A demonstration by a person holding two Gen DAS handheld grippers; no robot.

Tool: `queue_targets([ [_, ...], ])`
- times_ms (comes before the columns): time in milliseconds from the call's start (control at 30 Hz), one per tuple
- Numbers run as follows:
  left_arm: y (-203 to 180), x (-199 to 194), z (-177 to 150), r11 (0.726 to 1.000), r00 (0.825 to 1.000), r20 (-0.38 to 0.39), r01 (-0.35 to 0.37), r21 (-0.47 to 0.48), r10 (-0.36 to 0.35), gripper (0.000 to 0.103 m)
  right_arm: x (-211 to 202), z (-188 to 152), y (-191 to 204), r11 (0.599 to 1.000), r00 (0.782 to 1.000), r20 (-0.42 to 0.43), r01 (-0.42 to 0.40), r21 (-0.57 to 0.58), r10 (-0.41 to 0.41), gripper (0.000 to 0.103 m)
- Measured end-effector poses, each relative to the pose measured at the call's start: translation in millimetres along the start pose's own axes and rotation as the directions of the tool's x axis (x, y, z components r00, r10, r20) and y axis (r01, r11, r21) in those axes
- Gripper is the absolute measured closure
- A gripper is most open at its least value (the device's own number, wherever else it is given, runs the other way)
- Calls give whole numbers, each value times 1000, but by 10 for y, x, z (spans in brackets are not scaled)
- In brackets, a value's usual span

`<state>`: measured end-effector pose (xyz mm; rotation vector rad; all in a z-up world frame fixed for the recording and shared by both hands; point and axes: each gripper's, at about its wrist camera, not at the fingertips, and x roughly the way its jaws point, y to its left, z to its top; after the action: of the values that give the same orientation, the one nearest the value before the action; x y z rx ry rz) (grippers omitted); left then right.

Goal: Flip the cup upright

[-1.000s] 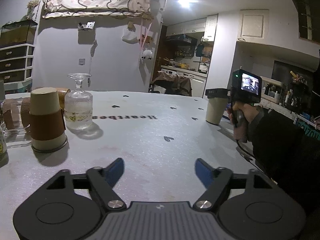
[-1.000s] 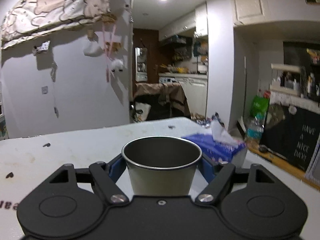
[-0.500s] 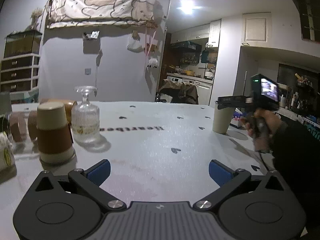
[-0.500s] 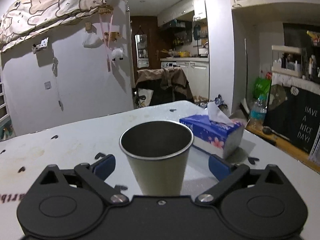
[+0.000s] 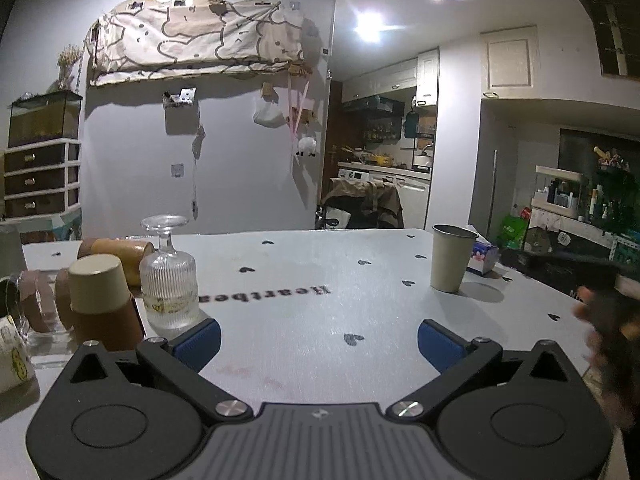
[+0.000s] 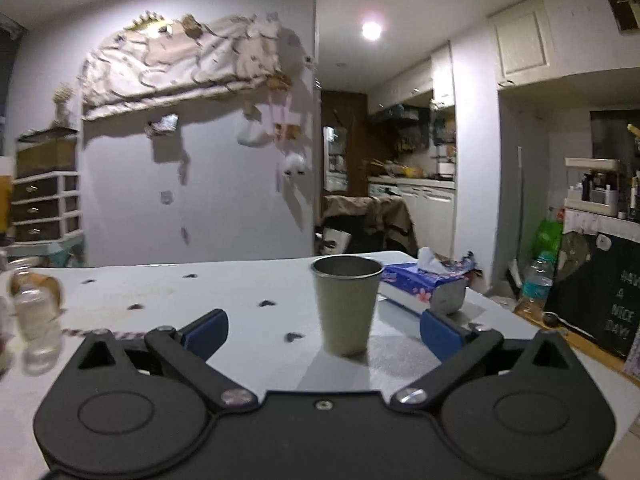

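Right tool (image 6: pixel 324 334): fingers spread wide, gripping nothing. Cup (image 6: pixel 346 305) stands upright on the tabletop (image 6: pixel 240 292), mouth up, just ahead of the fingers, beside the tissue box (image 6: pixel 424 285). Left tool (image 5: pixel 318 340): likewise spread, empty.

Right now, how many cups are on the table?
3, maybe more hidden at the left: an upright cup by the tissue box, an upside-down cup near the glass bottle, and one lying sideways behind it.
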<state>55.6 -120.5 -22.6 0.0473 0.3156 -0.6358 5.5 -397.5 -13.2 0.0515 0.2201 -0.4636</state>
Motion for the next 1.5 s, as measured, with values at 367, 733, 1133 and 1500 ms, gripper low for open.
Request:
queue_targets([
  [367, -106, 27, -95, 999, 1000, -3, -26, 38, 27, 0, -742, -456, 198, 1000, 999, 37, -11, 30, 10, 0],
  [733, -103, 4, -183, 999, 999, -9, -45, 20, 46, 0, -951, -561, 184, 999, 1000, 26, 13, 42, -14, 0],
  [1133, -116, -11, -171, 998, 998, -6, -56, 19, 56, 0, -999, -600, 158, 999, 1000, 16, 24, 35, -25, 0],
  [1500, -136, -15, -164, 998, 998, -7, -56, 24, 56, 0, -971, -630, 153, 999, 999, 9, 32, 33, -32, 0],
])
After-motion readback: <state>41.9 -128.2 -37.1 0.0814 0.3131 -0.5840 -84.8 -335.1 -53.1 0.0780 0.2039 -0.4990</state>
